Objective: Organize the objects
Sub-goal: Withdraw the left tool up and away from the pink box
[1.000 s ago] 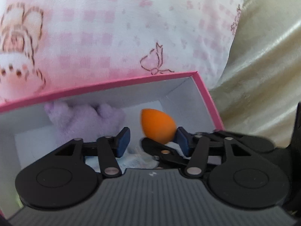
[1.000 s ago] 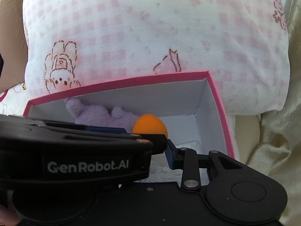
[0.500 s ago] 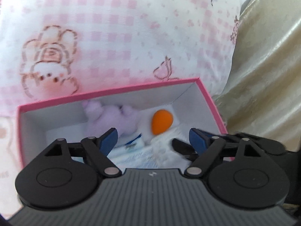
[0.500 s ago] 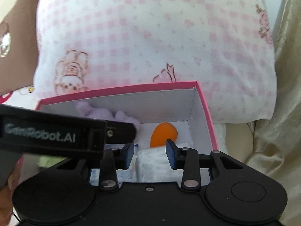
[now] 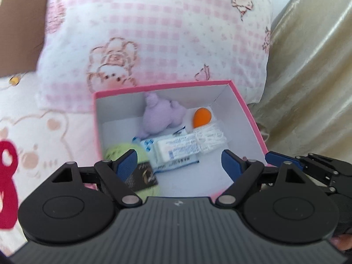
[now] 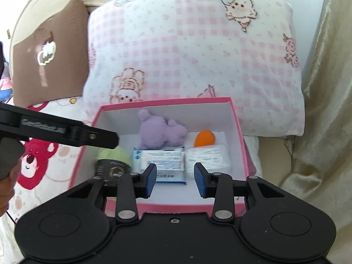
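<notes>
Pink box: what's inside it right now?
Pink box holds a purple plush, orange sponge, two white packets and green yarn. Anything beneath them is covered.

Left gripper (image 5: 177, 164): you are holding it with its jaws spread wide, nothing between the blue pads (image 5: 126, 161).
Left gripper, seen from the right wrist: its black body is reaching in from 9 o'clock, tip pointing toward 3 o'clock.
Right gripper (image 6: 176, 179): you are keeping its jaws parted, gripping nothing.
Left hand (image 6: 6, 176): it is wrapping the handle at 8 o'clock.
</notes>
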`<action>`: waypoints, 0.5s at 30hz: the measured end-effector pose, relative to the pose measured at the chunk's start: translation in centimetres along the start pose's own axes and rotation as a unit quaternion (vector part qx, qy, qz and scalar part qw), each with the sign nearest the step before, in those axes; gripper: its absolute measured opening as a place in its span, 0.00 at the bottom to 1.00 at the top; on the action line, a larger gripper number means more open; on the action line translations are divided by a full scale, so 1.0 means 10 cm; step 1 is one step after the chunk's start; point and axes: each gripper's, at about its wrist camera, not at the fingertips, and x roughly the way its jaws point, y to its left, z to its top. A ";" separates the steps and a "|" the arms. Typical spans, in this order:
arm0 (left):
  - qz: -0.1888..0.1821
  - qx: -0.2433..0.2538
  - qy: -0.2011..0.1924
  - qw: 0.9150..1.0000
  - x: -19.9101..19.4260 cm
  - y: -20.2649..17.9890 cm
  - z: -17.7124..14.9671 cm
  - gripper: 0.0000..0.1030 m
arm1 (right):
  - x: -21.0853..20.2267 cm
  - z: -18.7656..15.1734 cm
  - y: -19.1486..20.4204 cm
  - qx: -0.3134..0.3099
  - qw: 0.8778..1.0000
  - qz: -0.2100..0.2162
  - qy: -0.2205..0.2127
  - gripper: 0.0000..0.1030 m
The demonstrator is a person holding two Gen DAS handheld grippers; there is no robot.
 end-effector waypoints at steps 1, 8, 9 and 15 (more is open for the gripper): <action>0.009 -0.004 -0.002 1.000 -0.07 0.02 -0.04 0.81 | -0.03 0.00 0.04 -0.001 1.000 0.001 0.002 0.42; 0.084 0.003 -0.016 0.996 -0.58 0.16 -0.34 0.81 | -0.31 -0.03 0.38 -0.007 1.000 0.016 -0.011 0.46; 0.083 -0.008 -0.012 0.996 -0.63 0.20 -0.37 0.81 | -0.36 -0.04 0.43 -0.009 1.000 0.020 -0.012 0.46; 0.097 -0.014 -0.010 0.995 -0.86 0.28 -0.58 0.81 | -0.57 -0.08 0.71 -0.038 0.999 0.032 -0.012 0.46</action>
